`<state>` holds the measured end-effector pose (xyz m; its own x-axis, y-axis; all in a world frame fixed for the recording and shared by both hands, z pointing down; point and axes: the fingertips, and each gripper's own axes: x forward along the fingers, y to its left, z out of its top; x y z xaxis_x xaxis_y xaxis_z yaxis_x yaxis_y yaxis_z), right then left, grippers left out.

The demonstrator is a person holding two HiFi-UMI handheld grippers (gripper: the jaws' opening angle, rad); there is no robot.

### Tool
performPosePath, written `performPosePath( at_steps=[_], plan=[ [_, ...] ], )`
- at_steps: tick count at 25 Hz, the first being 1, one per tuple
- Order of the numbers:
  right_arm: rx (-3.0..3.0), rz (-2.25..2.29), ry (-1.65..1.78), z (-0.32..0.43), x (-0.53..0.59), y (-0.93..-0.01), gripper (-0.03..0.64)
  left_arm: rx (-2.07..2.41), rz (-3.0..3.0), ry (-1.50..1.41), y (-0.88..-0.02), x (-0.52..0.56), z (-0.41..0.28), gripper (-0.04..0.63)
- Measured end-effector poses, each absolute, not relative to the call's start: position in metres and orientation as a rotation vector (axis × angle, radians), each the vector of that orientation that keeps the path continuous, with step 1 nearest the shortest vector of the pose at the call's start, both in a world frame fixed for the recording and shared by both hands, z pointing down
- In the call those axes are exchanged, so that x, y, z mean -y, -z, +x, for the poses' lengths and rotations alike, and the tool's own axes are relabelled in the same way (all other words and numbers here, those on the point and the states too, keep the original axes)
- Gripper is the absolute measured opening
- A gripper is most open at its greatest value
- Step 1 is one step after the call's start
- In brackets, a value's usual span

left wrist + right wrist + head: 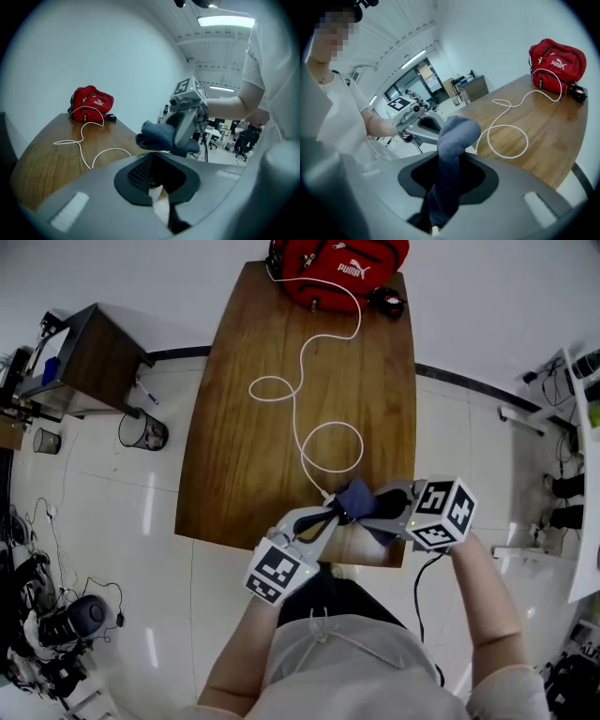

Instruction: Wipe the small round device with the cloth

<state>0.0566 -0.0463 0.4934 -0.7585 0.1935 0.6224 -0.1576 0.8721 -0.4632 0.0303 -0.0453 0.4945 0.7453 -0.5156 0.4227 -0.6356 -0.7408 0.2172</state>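
My right gripper point(380, 510) is shut on a dark blue cloth point(360, 499), whose bunched end sticks out past its jaws point(452, 140). My left gripper point(334, 516) is shut, with a small pale piece, the small round device point(157, 196), showing between its jaws. The white cable point(302, 418) runs across the wooden table point(244, 456) right up to those jaws. Both grippers meet tip to tip above the table's near edge. The cloth point(157, 137) lies against the left gripper's tips. Most of the device is hidden by jaws and cloth.
A red bag point(337, 268) sits at the table's far end, with a small black round object point(386, 301) beside it. The cable loops over the tabletop between bag and grippers. A dark side table point(89, 357) and a wire bin point(141, 430) stand to the left on the floor.
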Motion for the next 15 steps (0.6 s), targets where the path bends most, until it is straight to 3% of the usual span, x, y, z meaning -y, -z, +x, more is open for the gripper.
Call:
performPosePath(
  at_steps=[15],
  plan=[
    [2.310,0.166,-1.097,0.040,-0.012,-0.572,0.115,0.979,2.565,-0.499,-0.507,0.044,0.030,0.006]
  ],
)
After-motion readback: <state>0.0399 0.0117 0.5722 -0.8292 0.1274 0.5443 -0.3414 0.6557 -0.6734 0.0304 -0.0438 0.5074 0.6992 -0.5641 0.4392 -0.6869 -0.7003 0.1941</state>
